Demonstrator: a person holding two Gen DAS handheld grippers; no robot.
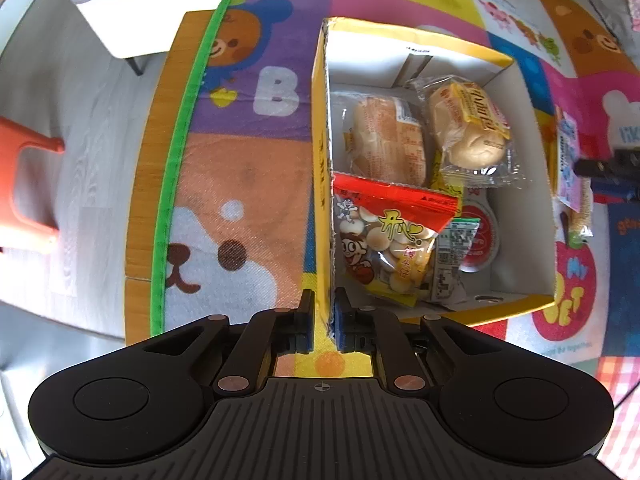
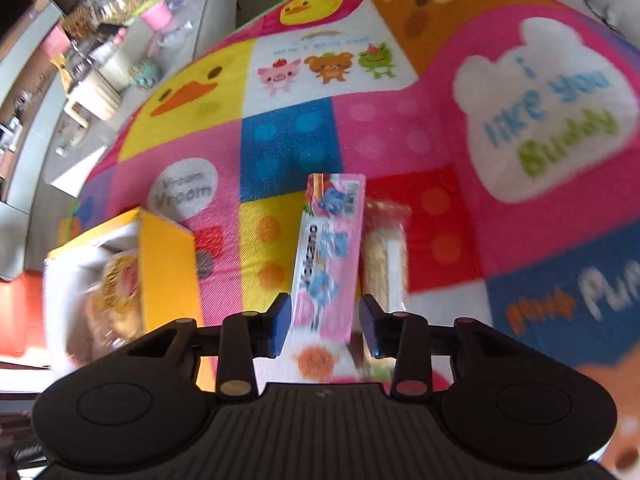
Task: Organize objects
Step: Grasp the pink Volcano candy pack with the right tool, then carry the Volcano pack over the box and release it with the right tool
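Two grippers are in view, one per wrist camera. Your left gripper [image 1: 322, 322] points straight down, and its jaws are closed on the near left wall of the open yellow cardboard box [image 1: 320, 168], with one blue pad on the outside face and one on the inside. The box stands on the colourful cartoon-print cloth [image 1: 248, 184] that covers the wooden table [image 1: 150, 168].

Inside the box you can see:
- a red and yellow bag of small round biscuits [image 1: 386, 246], leaning in the near left corner;
- a clear-wrapped bread roll [image 1: 384, 140] behind it;
- a second wrapped bun with a yellow label [image 1: 470, 128] to its right, tilted against the others;
- a white sachet with a green top [image 1: 454, 258] and a round red-and-white lidded cup [image 1: 480, 236], both partly covered.

Your right gripper [image 2: 324, 326] points steeply down at the cloth outside the box. Its jaws stand apart with the near end of a flat pink and white packet printed with blue figures [image 2: 330, 252] between them. The picture is blurred, and you can see a gap at each pad, so the packet is not clamped. The packet lies flat on the cloth. A pale grainy snack bar in clear wrap [image 2: 384, 256] lies just beside it on the right, and the box lies to its left.
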